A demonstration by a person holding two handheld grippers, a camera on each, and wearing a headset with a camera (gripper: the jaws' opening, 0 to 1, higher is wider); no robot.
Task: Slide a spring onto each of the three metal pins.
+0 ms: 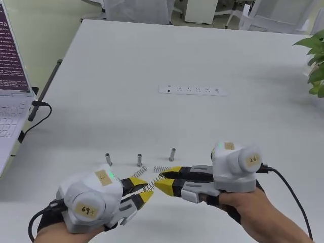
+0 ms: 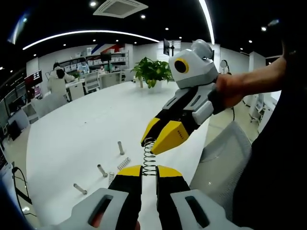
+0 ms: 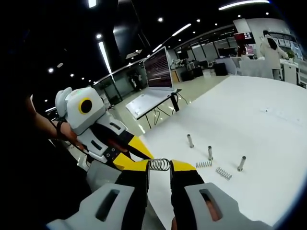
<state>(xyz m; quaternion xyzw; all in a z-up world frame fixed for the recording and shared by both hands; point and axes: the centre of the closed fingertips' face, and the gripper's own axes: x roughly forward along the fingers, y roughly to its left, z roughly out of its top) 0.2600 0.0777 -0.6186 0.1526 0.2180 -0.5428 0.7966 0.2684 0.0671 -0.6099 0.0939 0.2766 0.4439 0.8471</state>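
Three short metal pins stand bare in a row on the white table: left pin (image 1: 109, 159), middle pin (image 1: 139, 160), right pin (image 1: 172, 154). Two loose springs (image 1: 142, 171) (image 1: 161, 169) lie just in front of them. A third spring (image 2: 149, 158) hangs above the table near its front edge, gripped at both ends. My left gripper (image 1: 147, 190) is shut on one end. My right gripper (image 1: 161, 182) is shut on the other end, so the yellow tips almost meet. In the right gripper view this spring (image 3: 159, 164) lies across the right gripper (image 3: 159, 166).
An open laptop (image 1: 10, 76) sits at the left edge with a black cable (image 1: 40, 114) beside it. A white power strip (image 1: 192, 90) lies mid-table behind the pins. A green plant (image 1: 315, 61) stands at the right edge.
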